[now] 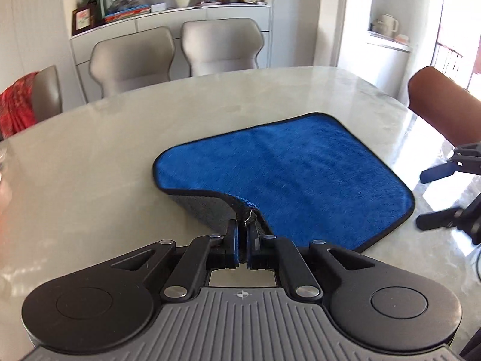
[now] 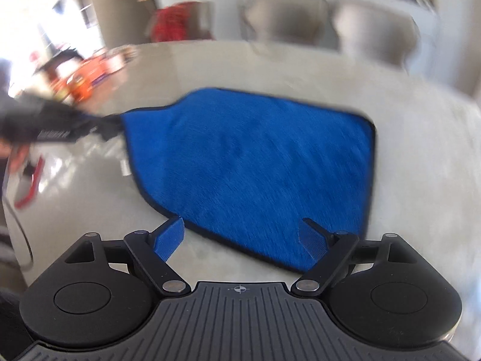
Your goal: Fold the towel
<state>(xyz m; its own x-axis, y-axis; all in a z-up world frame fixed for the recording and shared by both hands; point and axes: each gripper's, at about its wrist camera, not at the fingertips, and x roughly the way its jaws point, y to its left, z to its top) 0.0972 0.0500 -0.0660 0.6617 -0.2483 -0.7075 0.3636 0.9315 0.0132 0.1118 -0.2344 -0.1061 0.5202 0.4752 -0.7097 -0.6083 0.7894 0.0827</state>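
Note:
A blue towel [image 1: 300,174] with black trim lies flat on the pale stone table [image 1: 120,138]. My left gripper [image 1: 243,234] is shut on the towel's near corner and lifts it a little, so the grey underside [image 1: 207,207] shows. My right gripper [image 2: 240,234] is open and empty, low over the table at the towel's [image 2: 255,165] near edge, with one finger on each side of that edge. In the left wrist view the right gripper [image 1: 433,198] shows at the far right, open. In the right wrist view the left gripper [image 2: 111,128] holds the towel's left corner.
Two beige chairs [image 1: 177,51] stand behind the table and a third with a red cloth [image 1: 18,105] at the left. A shelf with ornaments [image 1: 168,9] lines the back wall. Blurred colourful items [image 2: 87,75] lie at the table's left end. The right wrist view is motion-blurred.

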